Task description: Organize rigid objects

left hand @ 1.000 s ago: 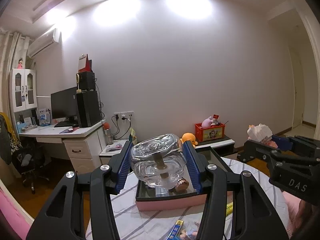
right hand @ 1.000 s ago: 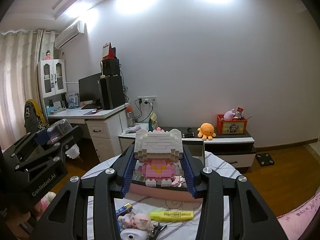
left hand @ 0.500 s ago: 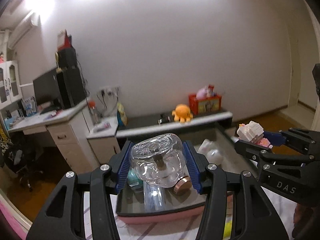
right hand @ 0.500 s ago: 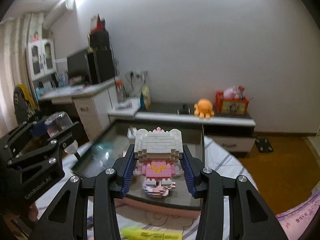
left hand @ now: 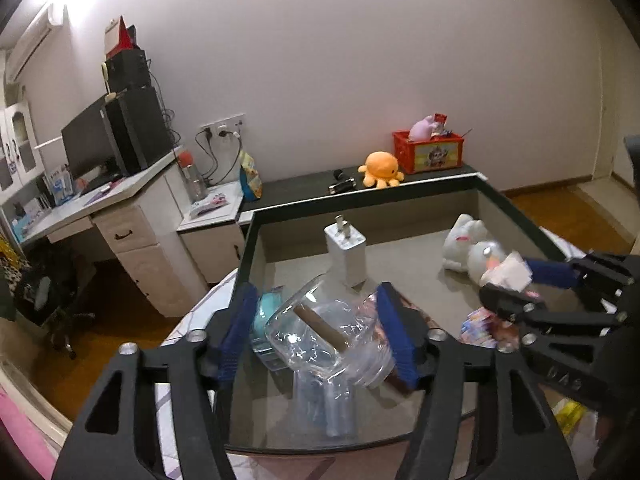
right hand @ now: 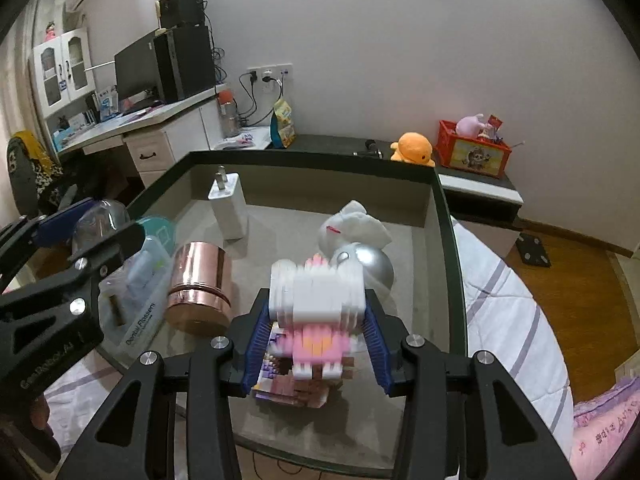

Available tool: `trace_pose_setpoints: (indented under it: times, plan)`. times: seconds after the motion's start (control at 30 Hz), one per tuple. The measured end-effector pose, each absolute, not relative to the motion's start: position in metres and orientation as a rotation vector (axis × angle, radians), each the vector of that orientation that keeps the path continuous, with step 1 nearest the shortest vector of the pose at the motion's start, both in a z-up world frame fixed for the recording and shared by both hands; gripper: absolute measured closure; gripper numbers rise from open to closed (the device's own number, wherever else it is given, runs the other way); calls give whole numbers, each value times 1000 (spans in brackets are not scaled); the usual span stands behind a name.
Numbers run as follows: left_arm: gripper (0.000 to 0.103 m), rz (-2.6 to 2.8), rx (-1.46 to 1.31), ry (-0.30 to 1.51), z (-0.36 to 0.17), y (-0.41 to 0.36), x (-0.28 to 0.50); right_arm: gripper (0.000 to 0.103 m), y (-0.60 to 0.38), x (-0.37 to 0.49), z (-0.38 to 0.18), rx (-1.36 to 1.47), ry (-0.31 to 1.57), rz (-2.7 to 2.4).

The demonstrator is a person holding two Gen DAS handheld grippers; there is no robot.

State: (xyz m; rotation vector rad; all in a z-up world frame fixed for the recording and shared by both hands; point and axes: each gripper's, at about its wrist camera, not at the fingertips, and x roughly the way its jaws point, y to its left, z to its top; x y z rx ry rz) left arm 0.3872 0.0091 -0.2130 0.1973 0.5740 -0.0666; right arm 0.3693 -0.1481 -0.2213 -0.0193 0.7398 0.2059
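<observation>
Glass jar (left hand: 324,336) first: it's sitting tilted between the pads of your left gripper (left hand: 316,288), over the near-left part of the dark-rimmed tray (left hand: 360,197). Those jaws have just been opening. There's a gap on the left side where a teal round thing (left hand: 264,312) shows through, so the jar is in between but not squeezed.

Same deal on the other side. The brick figure (right hand: 320,288), white head and pink body, is between the blue pads of your right gripper (right hand: 317,306), over the near middle of the tray. These jaws have just been opening too, and they stand a bit wider than the figure. The figure is smeared while the gripper looks sharp, so it looks loose in there.

It's getting crowded down below, heads up:
- A copper can (right hand: 200,288) stands just left of the figure.
- A clear flosser pack (right hand: 136,300) lies against the can's left side, right under the jar.
- A purple pack (right hand: 280,388) lies flat directly beneath the figure.
- A silver ball (right hand: 372,268) and a white plush (right hand: 356,224) sit just beyond the figure, touching each other.
- A white charger (right hand: 228,210) stands upright, prongs up, toward the far left, just past the jar.

The two grippers are side by side over the tray and close to each other. The tray sits on a table with a striped cloth (right hand: 500,288). Beyond it, an orange octopus plush (left hand: 378,168) and a red crate (left hand: 430,154) are on a low cabinet by the wall, well clear of everything.
</observation>
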Motion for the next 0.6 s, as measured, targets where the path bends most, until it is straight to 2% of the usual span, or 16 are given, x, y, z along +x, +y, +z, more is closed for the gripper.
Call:
trace_pose_setpoints:
  times: [0.03,0.07,0.1,0.17,0.23,0.6]
  plan:
    - [20,-60,196,570,-213,10,386,45,-150,368,-220,-14,732,202]
    - [17,-48,195,566,-211,12,383,33,-150,367,-218,-12,731,195]
    - [16,-40,190,556,-208,15,381,28,-151,366,-215,-9,725,193]
    - [4,-41,175,527,-199,18,370,28,-153,357,-205,7,698,195]
    - [1,-24,172,495,-188,21,357,24,-153,347,-194,15,672,200]
    - [0,7,104,325,-119,49,255,21,-159,242,-116,23,445,170]
